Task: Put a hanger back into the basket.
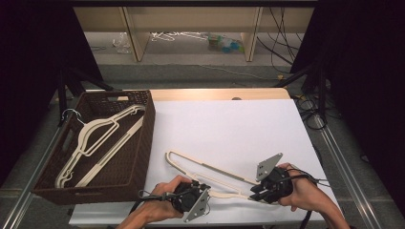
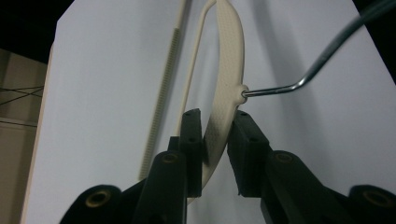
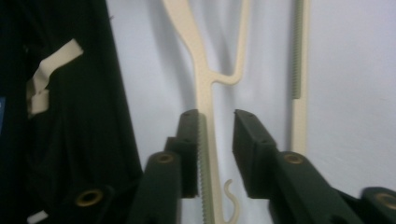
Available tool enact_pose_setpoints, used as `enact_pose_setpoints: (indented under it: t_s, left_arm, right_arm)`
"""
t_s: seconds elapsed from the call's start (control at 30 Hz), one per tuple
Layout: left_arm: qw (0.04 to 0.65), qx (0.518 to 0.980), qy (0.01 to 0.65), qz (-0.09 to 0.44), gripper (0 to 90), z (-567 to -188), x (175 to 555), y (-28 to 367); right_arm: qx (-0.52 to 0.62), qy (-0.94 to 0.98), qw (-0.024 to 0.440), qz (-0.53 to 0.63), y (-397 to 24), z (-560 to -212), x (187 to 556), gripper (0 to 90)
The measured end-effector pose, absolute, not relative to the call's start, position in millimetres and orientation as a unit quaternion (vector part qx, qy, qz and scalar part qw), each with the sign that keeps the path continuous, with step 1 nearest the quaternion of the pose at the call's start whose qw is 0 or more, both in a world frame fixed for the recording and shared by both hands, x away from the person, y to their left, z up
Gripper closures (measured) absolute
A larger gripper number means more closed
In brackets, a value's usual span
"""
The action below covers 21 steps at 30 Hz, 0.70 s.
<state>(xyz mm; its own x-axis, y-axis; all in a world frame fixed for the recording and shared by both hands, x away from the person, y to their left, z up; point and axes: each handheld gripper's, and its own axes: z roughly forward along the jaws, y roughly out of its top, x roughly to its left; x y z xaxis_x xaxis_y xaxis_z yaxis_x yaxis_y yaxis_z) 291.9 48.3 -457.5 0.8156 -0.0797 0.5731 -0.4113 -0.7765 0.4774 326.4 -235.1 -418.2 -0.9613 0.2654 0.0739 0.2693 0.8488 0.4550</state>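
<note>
Left claw (image 2: 215, 140) clamping hanger (image 2: 229, 74), right claw (image 3: 215, 140) loosely astride it

White mat (image 1: 229, 129) beyond hanger (image 1: 205, 167) open; wicker basket (image 1: 143, 143) walls off left side

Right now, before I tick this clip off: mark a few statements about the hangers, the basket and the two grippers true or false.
1. A cream hanger lies on the white table between the two grippers. True.
2. The brown basket holds no hangers. False: hangers lie inside it.
3. The left gripper has the hanger's arm between its jaws, close to the metal hook. True.
4. The right gripper is clamped tight on the hanger. False: its jaws stand apart, and the hanger lies against one of them only.
5. The basket sits at the table's right side. False: it sits at the left.
</note>
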Motion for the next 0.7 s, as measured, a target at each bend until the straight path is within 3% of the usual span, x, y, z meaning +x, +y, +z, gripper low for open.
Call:
enact_pose_setpoints:
  t_s: [0.2, 0.4, 0.5, 0.53, 0.7]
  left_arm:
    - [0.322, 0.889, -0.124, 0.301, 80.4, -439, 297, 48]
    - [0.323, 0.886, -0.113, 0.313, 84.6, -421, 302, 40]
    - [0.353, 0.881, -0.078, 0.305, 85.6, -416, 305, 39]
    - [0.331, 0.887, -0.086, 0.312, 85.7, -408, 309, 41]
    - [0.341, 0.885, -0.031, 0.314, 85.7, -393, 322, 51]
  right_arm:
    - [-0.192, -0.94, -0.032, -0.281, -238, -401, 325, 42.0]
    - [-0.227, -0.916, -0.077, -0.321, -240, -391, 322, 33.0]
    - [-0.239, -0.903, -0.101, -0.341, -244, -384, 320, 29.6]
    - [-0.245, -0.898, -0.111, -0.348, -245, -381, 320, 29.4]
    - [-0.248, -0.885, -0.141, -0.369, -252, -363, 317, 28.6]
